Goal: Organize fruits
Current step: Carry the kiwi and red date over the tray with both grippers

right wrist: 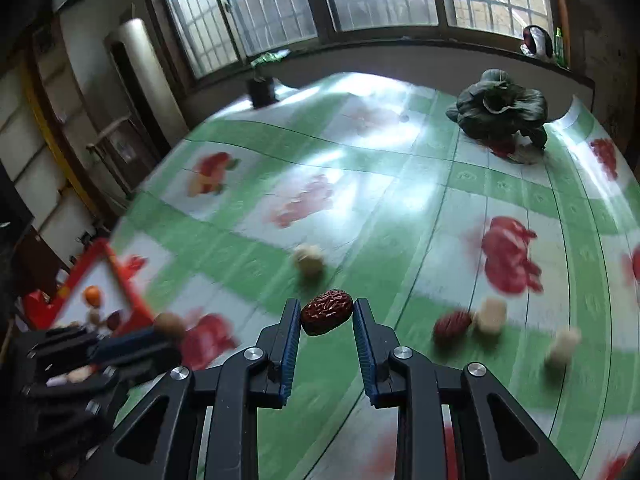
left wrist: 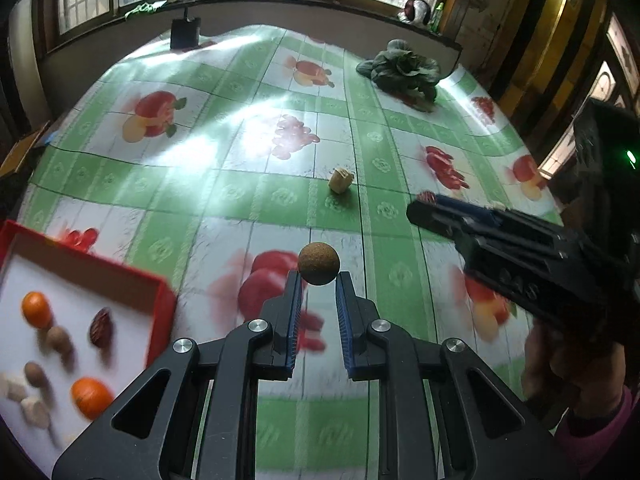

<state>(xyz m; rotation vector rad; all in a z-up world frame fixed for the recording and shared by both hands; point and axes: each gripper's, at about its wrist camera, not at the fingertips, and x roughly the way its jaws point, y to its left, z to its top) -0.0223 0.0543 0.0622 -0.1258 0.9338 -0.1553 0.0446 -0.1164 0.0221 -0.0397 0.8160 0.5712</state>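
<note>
My left gripper (left wrist: 318, 280) is shut on a round brown longan (left wrist: 319, 263) above the tablecloth. My right gripper (right wrist: 327, 314) is shut on a wrinkled red date (right wrist: 327, 312); it also shows in the left wrist view (left wrist: 424, 202) at the right. A red-rimmed box (left wrist: 162, 304) at the lower left holds two oranges (left wrist: 37, 309), a date (left wrist: 101, 327), longans and pale pieces. Loose on the cloth lie a pale piece (left wrist: 341, 180), another date (right wrist: 452, 326) and two more pale pieces (right wrist: 491, 315).
A green-and-white fruit-print tablecloth (left wrist: 224, 196) covers the table. A dark leafy vegetable (left wrist: 400, 70) lies at the far right. A black box (left wrist: 185, 33) stands at the far edge under the windows. The box also shows at the left in the right wrist view (right wrist: 132, 300).
</note>
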